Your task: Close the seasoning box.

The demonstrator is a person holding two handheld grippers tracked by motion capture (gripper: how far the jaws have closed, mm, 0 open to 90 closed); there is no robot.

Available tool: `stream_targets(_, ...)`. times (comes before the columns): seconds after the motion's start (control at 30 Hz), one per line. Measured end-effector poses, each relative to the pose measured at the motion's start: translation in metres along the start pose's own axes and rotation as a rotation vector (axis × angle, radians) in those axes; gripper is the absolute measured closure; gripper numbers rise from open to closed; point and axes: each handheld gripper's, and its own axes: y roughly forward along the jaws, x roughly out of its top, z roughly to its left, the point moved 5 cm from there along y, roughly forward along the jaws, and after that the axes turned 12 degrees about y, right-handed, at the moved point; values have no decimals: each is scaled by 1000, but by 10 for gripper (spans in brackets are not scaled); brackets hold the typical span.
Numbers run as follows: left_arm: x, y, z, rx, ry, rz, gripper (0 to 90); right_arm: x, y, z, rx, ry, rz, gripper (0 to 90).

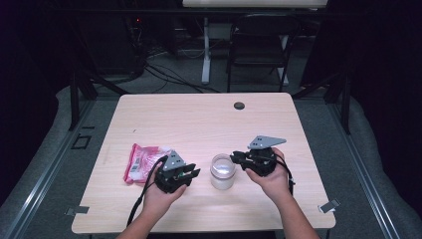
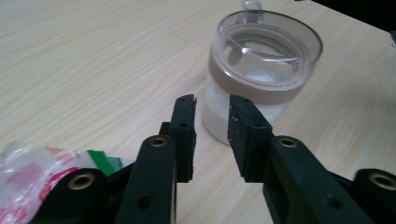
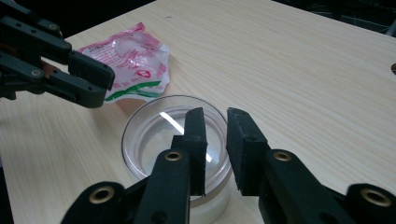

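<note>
Fingers of the left gripper (image 2: 211, 123) stand slightly spread with nothing between them, a crumpled pink-and-white packet (image 1: 141, 162) lying just behind and to their left. Directly ahead of their tips, near but apart, stands the clear glass jar (image 1: 222, 171). The right gripper (image 3: 215, 140) hangs above the jar's rim, fingers also narrowly apart and seemingly touching nothing, though overlap obscures it.

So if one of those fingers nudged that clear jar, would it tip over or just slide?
The jar would probably slide: it looks squat, with white stuff filling its lower part. Its smooth clear wall may be slippery, and it has no lid, so a tilt could spill.
</note>
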Motion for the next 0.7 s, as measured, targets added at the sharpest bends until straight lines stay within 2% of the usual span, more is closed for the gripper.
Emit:
stream_targets(0.23,-11,-16,22,73,-33,-22,534,1,-2,-3,-4,8,-9,689)
stream_targets(0.43,-28,-28,43,140,-65,-7,497,0,-5,-7,-24,17,-18,634)
stream_targets(0.7,-48,-43,70,210,-136,-16,469,-4,-7,-15,-54,37,-26,561)
